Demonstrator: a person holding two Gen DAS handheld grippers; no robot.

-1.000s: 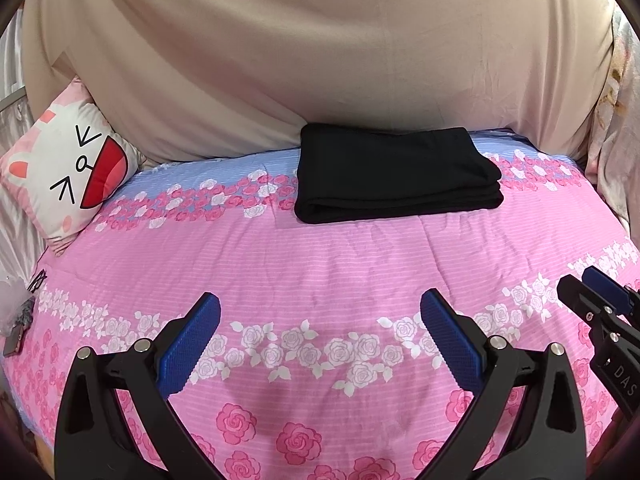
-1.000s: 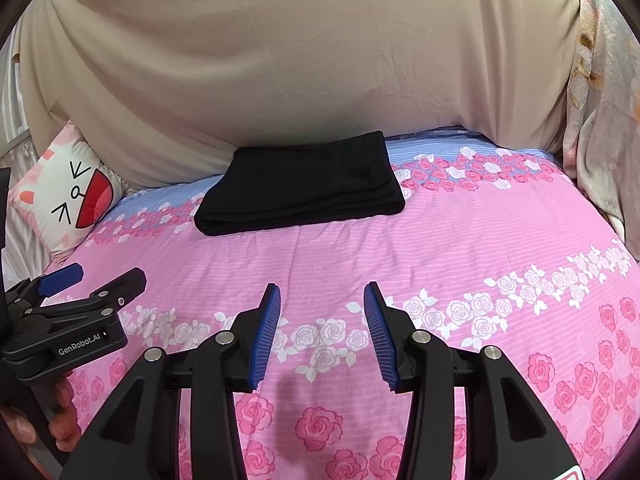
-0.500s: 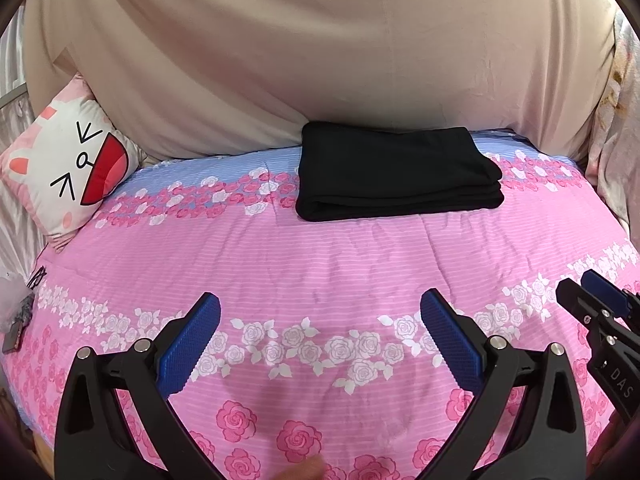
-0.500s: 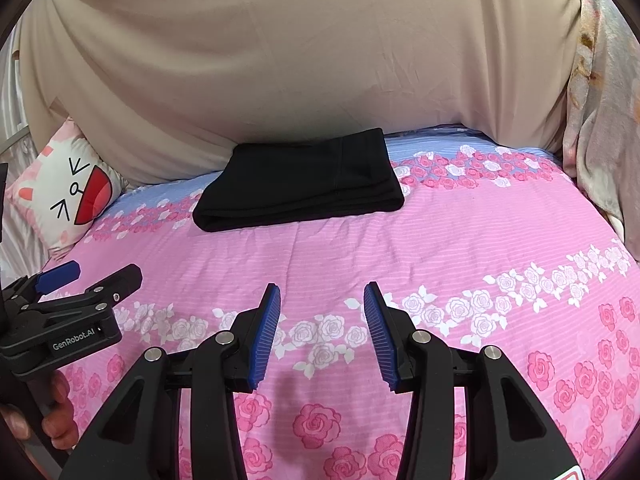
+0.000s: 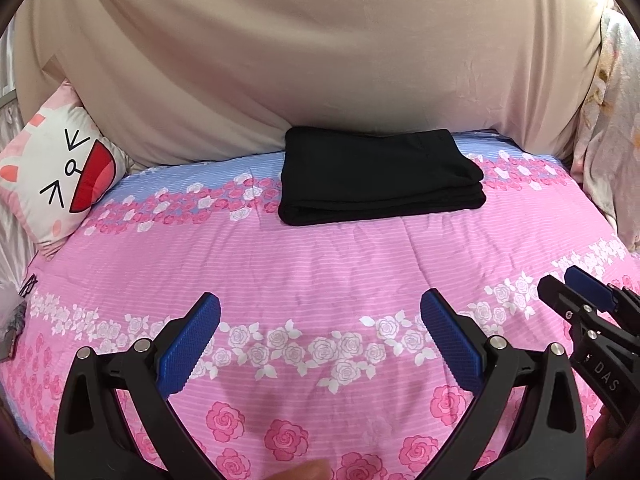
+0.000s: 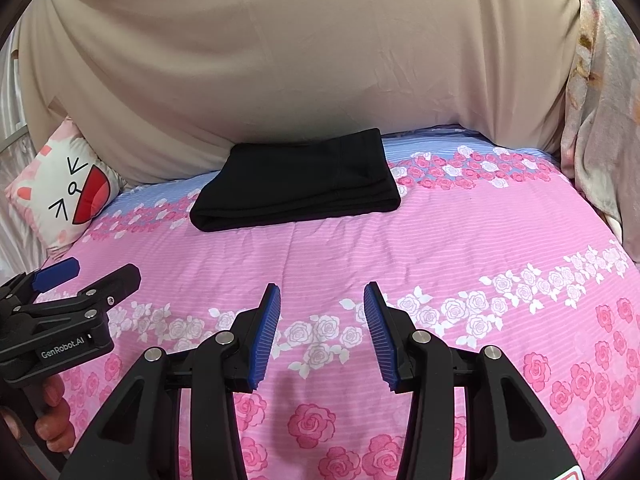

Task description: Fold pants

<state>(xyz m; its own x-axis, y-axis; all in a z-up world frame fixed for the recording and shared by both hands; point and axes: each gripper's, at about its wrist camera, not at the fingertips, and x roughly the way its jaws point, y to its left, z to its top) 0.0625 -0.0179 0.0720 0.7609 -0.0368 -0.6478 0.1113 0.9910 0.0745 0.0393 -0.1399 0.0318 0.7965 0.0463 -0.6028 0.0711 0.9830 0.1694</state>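
- Since the earlier frames almost nothing has moved: both tools hover in the same spots, and the pants sit a touch differently in view, no more.
- We hold the left gripper (image 5: 320, 328) with its jaws spread wide and nothing between them.
- We hold the right gripper (image 6: 322, 320) with a narrower gap, likewise empty, above the near part of the pink floral bedspread (image 6: 440, 240).
- The black pants (image 5: 376, 178) lie far from us, well apart from both tools, already a flat layered rectangle against the beige sheet (image 5: 320, 60).
- A cartoon pillow (image 5: 60, 176) rests far left.
- We judge the fold finished; doing this step well means keeping clear, not snagging the stack, and only tidying its near edge if it slumps.
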